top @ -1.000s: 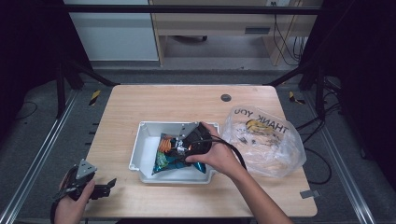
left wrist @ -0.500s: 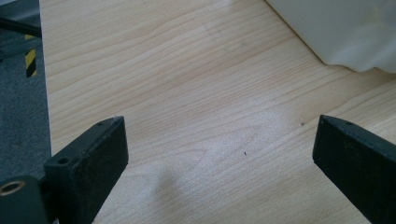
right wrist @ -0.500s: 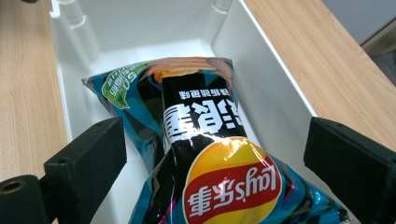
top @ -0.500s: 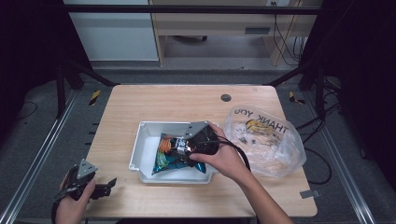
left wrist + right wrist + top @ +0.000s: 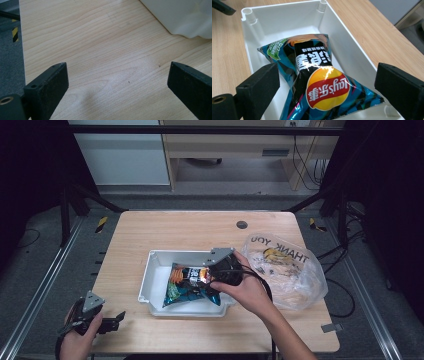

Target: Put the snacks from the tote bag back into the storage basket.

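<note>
A blue and black Lay's chip bag (image 5: 186, 289) (image 5: 319, 82) lies in the white tray (image 5: 154, 285) (image 5: 287, 15) in the middle of the wooden table. My right gripper (image 5: 206, 271) (image 5: 328, 72) hovers over the bag's right end. It is open, with the jaws spread wide on either side of the bag and not touching it. My left gripper (image 5: 116, 319) (image 5: 113, 68) is low at the table's front left corner, open over bare wood. A corner of the tray (image 5: 180, 17) is seen beyond its jaws.
A clear plastic "THANK YOU" bag (image 5: 287, 270) with items inside lies just right of the tray, behind my right hand. A dark round grommet (image 5: 242, 225) sits in the table's far side. Black frame posts stand around the table.
My right gripper has drawn back a little to the right, so more of the chip bag shows in the tray. The left gripper has stayed put.
</note>
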Demonstrator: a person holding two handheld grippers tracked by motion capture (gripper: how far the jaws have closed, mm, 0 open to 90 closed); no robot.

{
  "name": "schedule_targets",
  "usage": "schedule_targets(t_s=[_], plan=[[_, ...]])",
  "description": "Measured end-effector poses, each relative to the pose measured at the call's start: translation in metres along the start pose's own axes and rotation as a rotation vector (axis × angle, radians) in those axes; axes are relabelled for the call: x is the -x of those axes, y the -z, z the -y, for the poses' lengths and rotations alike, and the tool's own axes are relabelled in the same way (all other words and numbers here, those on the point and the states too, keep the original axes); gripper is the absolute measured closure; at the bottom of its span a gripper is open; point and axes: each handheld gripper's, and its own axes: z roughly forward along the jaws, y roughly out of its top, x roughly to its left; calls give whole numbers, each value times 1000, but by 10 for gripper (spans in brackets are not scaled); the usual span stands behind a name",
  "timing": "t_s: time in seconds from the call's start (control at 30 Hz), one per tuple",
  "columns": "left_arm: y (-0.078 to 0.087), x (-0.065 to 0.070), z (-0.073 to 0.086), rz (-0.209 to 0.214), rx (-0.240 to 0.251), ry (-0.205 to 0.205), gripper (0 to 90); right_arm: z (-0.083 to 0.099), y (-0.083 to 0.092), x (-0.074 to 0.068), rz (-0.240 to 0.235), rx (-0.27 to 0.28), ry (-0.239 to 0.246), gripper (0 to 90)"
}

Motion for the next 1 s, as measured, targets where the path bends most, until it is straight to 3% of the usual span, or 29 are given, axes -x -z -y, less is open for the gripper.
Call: schedule_targets(t_s=[0.27,0.53,1.0], plan=[[0,3,-2,7,8,-2,30,5,17,3,46,31,-38,64],[1,1,-1,7,15,8,30,16,44,7,107,67,-79,62],[4,0,-1,5,30,11,30,54,77,21,225,87,-171,58]])
